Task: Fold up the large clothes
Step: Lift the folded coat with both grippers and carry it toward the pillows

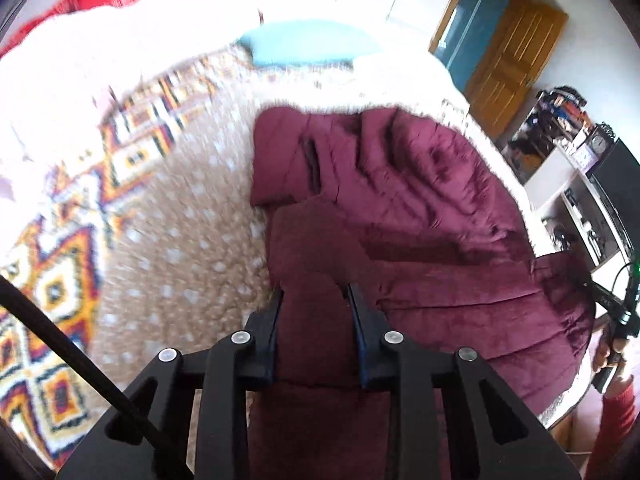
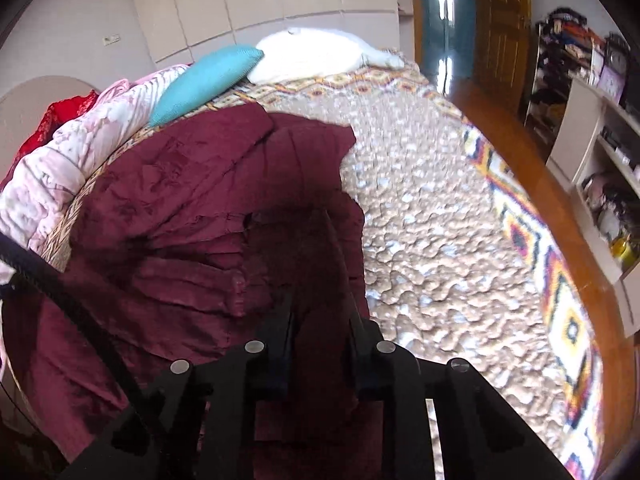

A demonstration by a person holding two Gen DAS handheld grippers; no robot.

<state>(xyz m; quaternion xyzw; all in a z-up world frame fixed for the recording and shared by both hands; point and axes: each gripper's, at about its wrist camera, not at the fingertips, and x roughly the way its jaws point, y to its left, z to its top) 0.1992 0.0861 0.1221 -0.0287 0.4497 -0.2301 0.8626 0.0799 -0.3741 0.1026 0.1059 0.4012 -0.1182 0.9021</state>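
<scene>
A large maroon velvet garment (image 1: 420, 200) lies rumpled on the patterned bed cover (image 1: 180, 220). My left gripper (image 1: 314, 296) is shut on a thick fold of its near edge, and cloth fills the gap between the black fingers (image 1: 276, 312). In the right wrist view the same garment (image 2: 180, 184) is heaped at the left. My right gripper (image 2: 320, 308) is shut on a dark fold of it that runs up between the fingers (image 2: 286, 320). At the far right of the left wrist view, a hand (image 1: 610, 350) in a red sleeve holds the other gripper's handle.
A teal pillow (image 2: 204, 80) and a white pillow (image 2: 320, 54) lie at the head of the bed. A pink quilt (image 2: 72, 152) and red cloth (image 2: 60, 116) are piled along the left side. Shelves (image 2: 600, 160) and a wooden door (image 1: 508, 48) stand beyond the bed.
</scene>
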